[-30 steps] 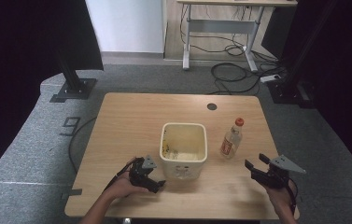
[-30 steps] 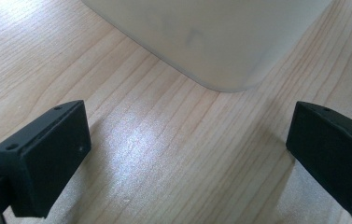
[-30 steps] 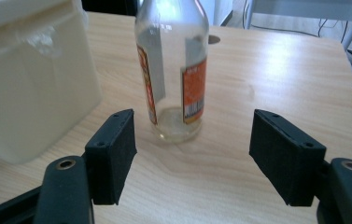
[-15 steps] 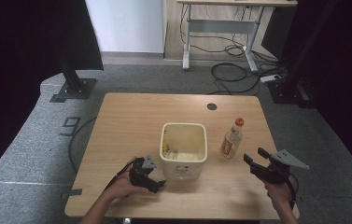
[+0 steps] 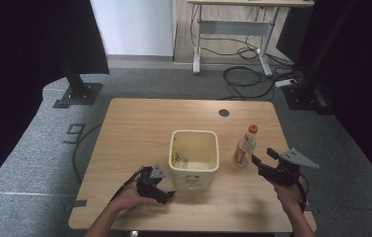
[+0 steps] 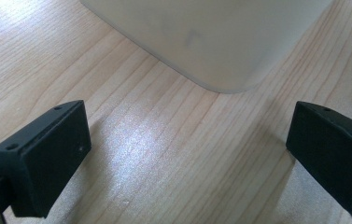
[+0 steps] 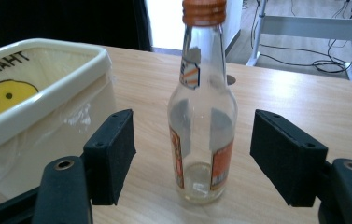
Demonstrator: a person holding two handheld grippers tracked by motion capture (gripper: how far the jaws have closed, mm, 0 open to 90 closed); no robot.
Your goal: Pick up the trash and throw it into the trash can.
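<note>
bin blocks bottle's left | right side open

The right gripper moved toward the bottle and lifted a little off the table. Its spread jaws, earlier well short of the glass, came up close, so the bottle stood framed between them, touching neither pad.

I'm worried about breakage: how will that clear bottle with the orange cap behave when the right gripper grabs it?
The bottle looks like clear glass, so probably stiff, smooth and slippery against the pads, and breakable if dropped. It appears empty, so likely light. Standing tall on a narrow base, it may tip if nudged high; the open right gripper lines up low on its body, which seems safer.
</note>
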